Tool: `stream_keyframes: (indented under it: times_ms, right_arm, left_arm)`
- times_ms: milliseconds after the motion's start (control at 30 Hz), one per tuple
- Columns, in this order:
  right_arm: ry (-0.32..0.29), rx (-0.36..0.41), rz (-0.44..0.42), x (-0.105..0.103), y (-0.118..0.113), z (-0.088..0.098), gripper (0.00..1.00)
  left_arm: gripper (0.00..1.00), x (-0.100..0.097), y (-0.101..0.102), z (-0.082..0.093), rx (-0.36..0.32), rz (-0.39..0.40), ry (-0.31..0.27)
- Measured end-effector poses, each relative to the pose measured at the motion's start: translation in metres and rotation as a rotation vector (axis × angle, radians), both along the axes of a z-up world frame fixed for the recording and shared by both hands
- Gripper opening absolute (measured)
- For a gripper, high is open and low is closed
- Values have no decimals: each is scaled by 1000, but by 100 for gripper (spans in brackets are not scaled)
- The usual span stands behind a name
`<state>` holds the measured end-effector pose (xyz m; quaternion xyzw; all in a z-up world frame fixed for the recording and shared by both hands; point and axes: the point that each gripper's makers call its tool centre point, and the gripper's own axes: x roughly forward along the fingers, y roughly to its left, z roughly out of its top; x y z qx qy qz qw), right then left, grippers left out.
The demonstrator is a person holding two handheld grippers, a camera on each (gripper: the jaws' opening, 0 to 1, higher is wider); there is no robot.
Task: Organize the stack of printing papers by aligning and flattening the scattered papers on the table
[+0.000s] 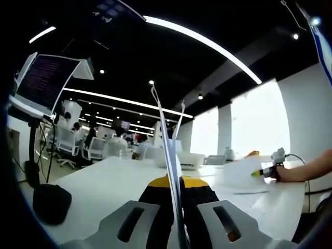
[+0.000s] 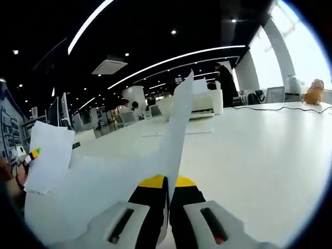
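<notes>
Left gripper view: the left gripper [image 1: 174, 182], with yellow-tipped black jaws pressed together, pinches thin white printing paper sheets [image 1: 167, 132] seen edge-on, which rise upright from the jaws above the long white table [image 1: 111, 179]. At the right of this view, the right gripper [image 1: 270, 167], held in a person's hand [image 1: 284, 174], grips another white sheet [image 1: 239, 173] over the table. A black rounded object [image 1: 51, 203] sits on the table at lower left, beneath a tilted monitor on a stand [image 1: 45, 80].

Right gripper view: the right gripper's jaws, closed, clamp a white paper sheet [image 2: 176, 132] that stands on edge. At far left, the left gripper [image 2: 28, 155] holds its white sheets [image 2: 49, 155] above the table [image 2: 259, 150]. A white printer [image 2: 199, 104] stands on the table farther back.
</notes>
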<state>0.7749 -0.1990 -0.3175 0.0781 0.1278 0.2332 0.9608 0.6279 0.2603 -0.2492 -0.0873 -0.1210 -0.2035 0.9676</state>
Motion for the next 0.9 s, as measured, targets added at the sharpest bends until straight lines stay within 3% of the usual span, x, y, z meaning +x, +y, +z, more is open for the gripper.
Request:
stream_keyframes:
  times_ms: [467, 600, 900]
  right_arm:
    - [-6, -11, 2, -2, 2, 1, 0]
    - [-19, -45, -7, -3, 5, 3, 0]
    - [-25, -23, 3, -5, 8, 12, 0]
  left_arm:
    - [7, 0, 0, -1, 3, 0, 2]
    - [7, 0, 0, -1, 2, 0, 3]
    - [8, 0, 0, -1, 7, -3, 4]
